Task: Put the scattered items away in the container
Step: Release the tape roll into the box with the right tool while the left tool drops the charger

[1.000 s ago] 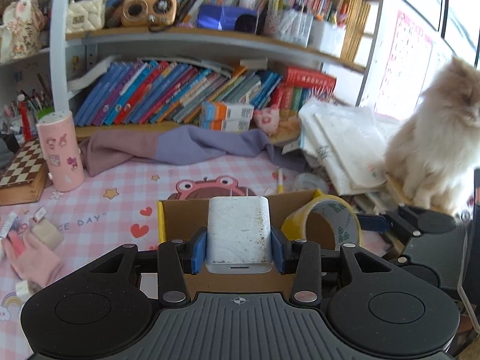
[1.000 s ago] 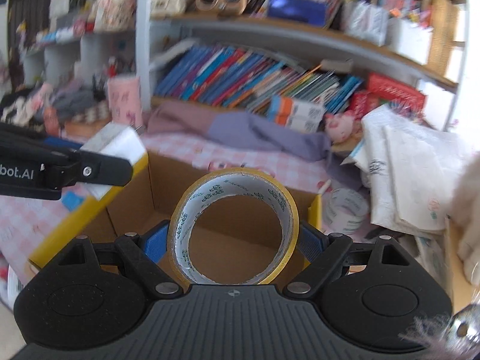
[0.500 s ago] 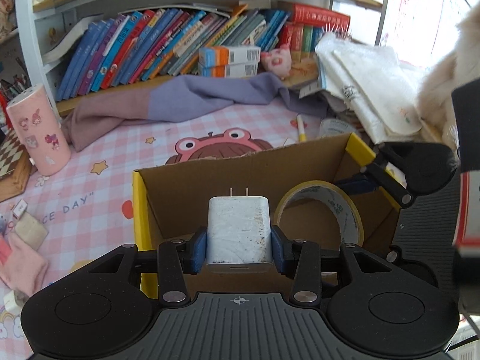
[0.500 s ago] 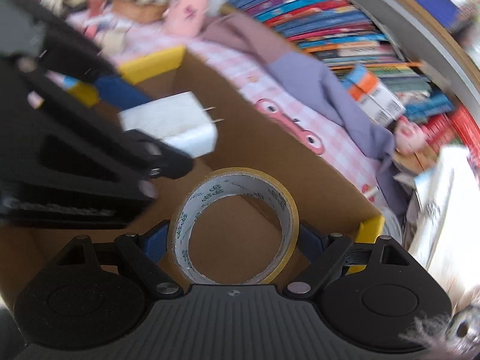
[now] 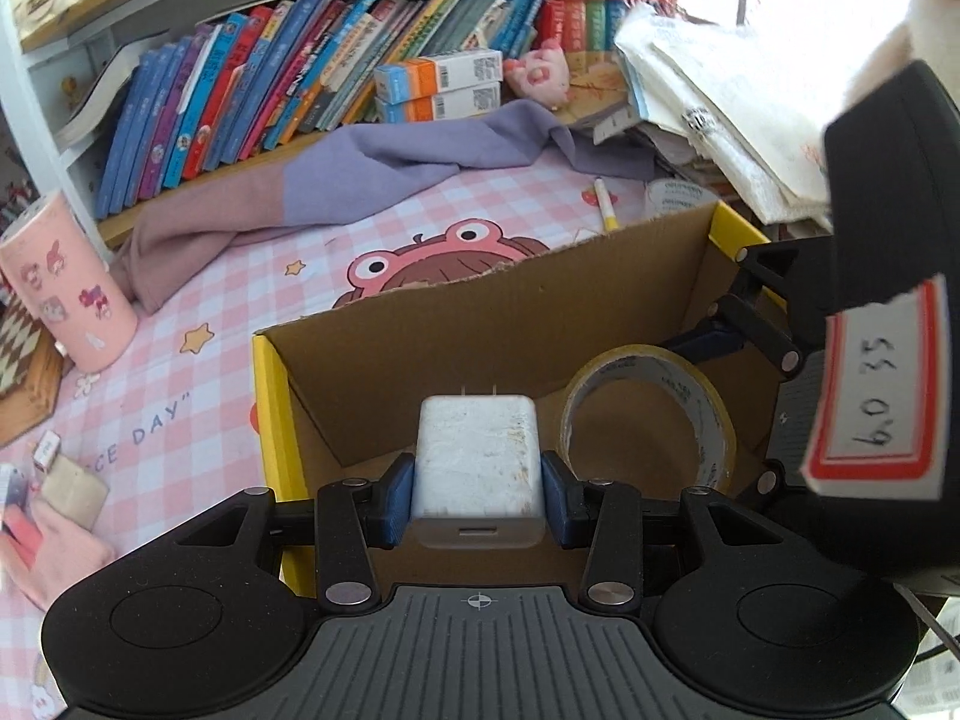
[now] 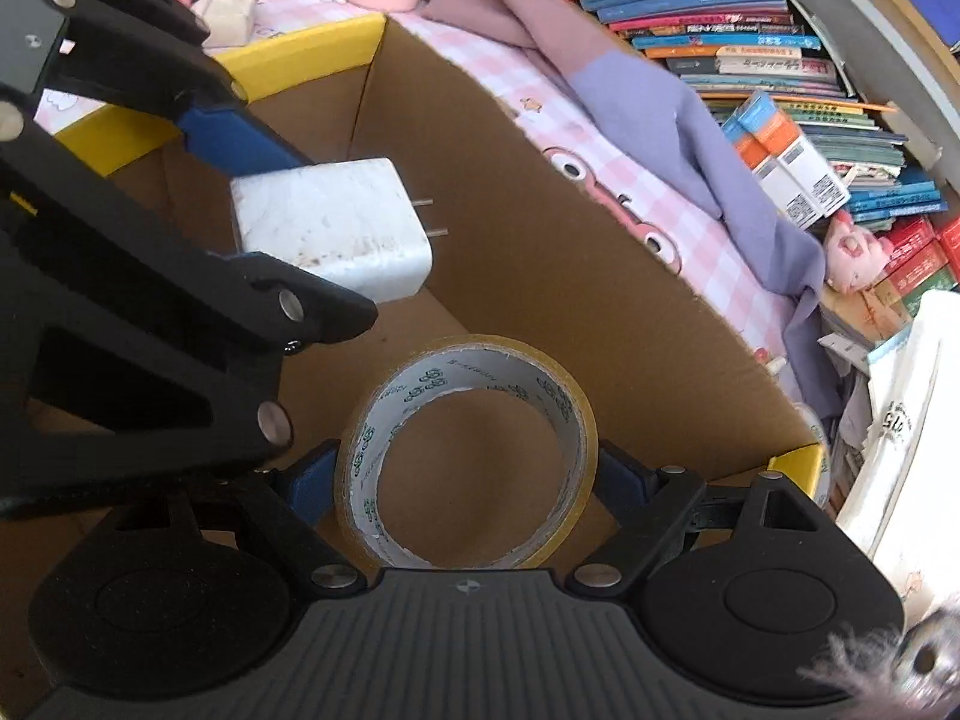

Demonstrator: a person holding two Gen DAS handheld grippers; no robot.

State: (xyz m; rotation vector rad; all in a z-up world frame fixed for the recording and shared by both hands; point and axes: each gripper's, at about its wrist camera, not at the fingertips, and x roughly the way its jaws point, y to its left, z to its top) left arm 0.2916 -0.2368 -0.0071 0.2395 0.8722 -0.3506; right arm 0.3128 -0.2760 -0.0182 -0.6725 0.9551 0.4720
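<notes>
Both grippers hung inside the box (image 5: 480, 324), each clamped on its load: the left gripper (image 5: 478, 501) on a charger (image 5: 478, 468), the right gripper (image 6: 465, 480) on a tape roll (image 6: 465, 456). Neither item had been let go, so I judged the drop was still due. Small bits (image 5: 54, 480) lay on the mat (image 5: 198, 300) at the near left. The box floor was partly hidden; I saw nothing lying in it.
</notes>
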